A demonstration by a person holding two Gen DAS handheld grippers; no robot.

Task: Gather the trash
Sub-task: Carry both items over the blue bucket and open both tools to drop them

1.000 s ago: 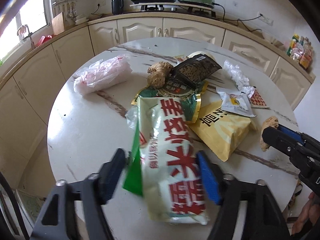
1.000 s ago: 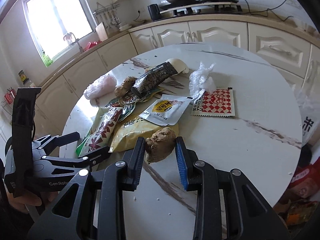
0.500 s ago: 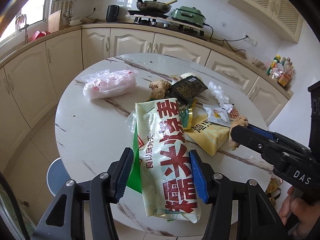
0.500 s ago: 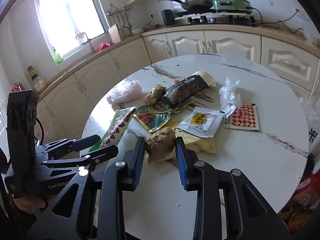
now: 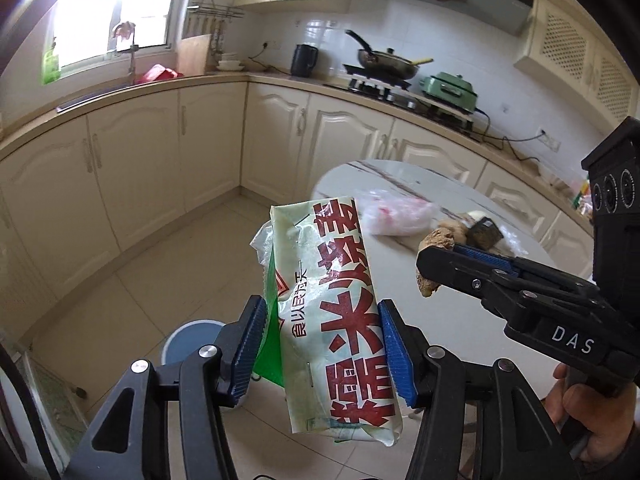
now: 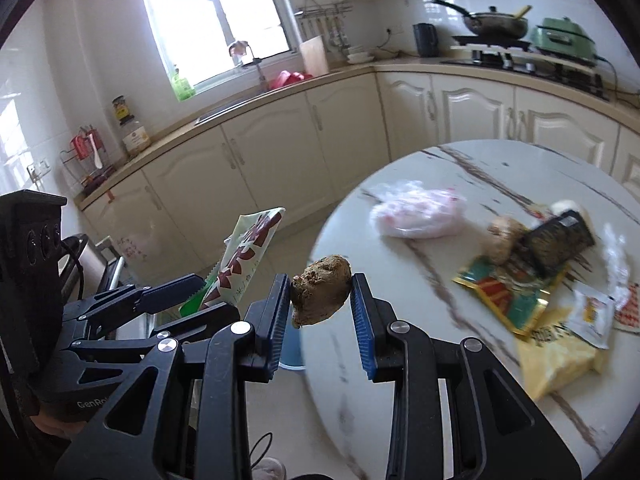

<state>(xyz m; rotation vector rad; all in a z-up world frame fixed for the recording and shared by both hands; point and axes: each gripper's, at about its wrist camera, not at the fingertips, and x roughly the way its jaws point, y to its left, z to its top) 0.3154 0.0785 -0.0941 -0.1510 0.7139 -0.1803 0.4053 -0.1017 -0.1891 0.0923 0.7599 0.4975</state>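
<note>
L gripper (image 5: 322, 354): fingers clamp rice bag (image 5: 340, 316), lifted off surface (image 5: 472, 320).
R gripper (image 6: 322, 312): fingers pinch ginger lump (image 6: 320, 294), 3 o'clock of bag.

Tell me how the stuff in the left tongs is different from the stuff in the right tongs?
The white packet is long, flat and printed with red letters; the ginger lump is small, brown and knobbly. The packet sticks out far past the left tongs; the ginger fills the right tongs. Both are gripped, off the table.
</note>
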